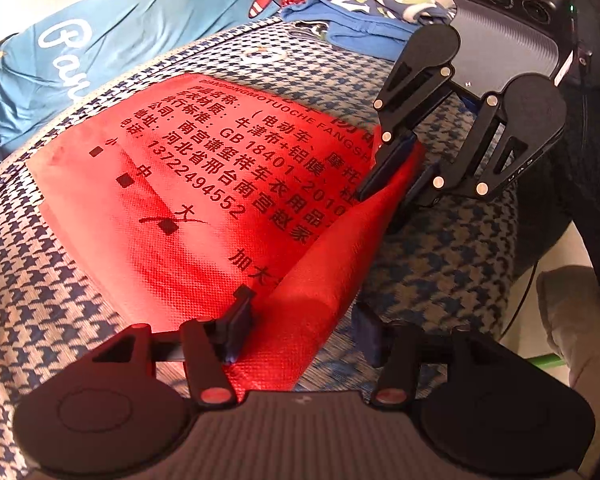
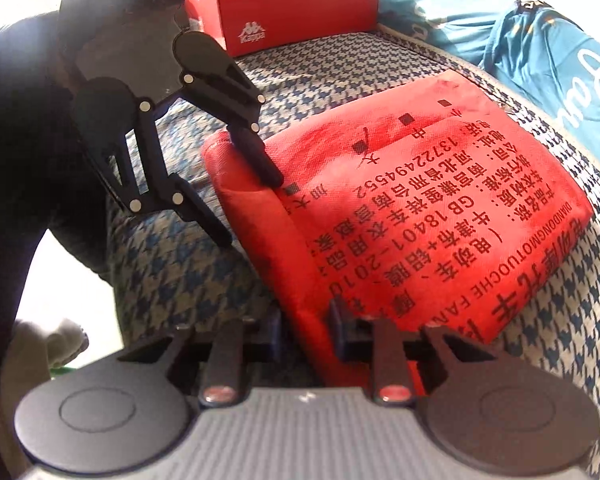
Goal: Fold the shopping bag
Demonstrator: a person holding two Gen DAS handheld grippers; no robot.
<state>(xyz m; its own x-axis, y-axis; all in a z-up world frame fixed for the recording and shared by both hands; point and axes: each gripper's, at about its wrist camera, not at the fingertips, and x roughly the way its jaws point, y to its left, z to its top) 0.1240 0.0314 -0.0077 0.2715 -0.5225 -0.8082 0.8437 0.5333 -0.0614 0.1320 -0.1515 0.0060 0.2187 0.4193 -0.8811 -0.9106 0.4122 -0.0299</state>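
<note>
A red non-woven shopping bag (image 1: 188,200) (image 2: 420,184) with black printed text lies folded flat on a blue-and-white houndstooth cushion (image 1: 52,288). Its near edge rises in a loose ridge. My left gripper (image 1: 304,328) (image 2: 252,210) stands open astride that ridge. One of its fingers (image 2: 260,160) rests on top of the bag, and the other stands off the bag over the cushion. My right gripper (image 2: 308,326) (image 1: 388,196) has the bag's edge bunched between its narrow jaws, and the red fabric fills the gap.
A red Kappa shoebox (image 2: 300,16) stands at the cushion's far end. A blue printed shirt (image 1: 80,52) (image 2: 560,60) lies beside the cushion, with patterned clothes (image 1: 360,4) behind it. A person's dark sleeve (image 2: 12,140) is behind the left gripper. The cushion edge drops off near the grippers.
</note>
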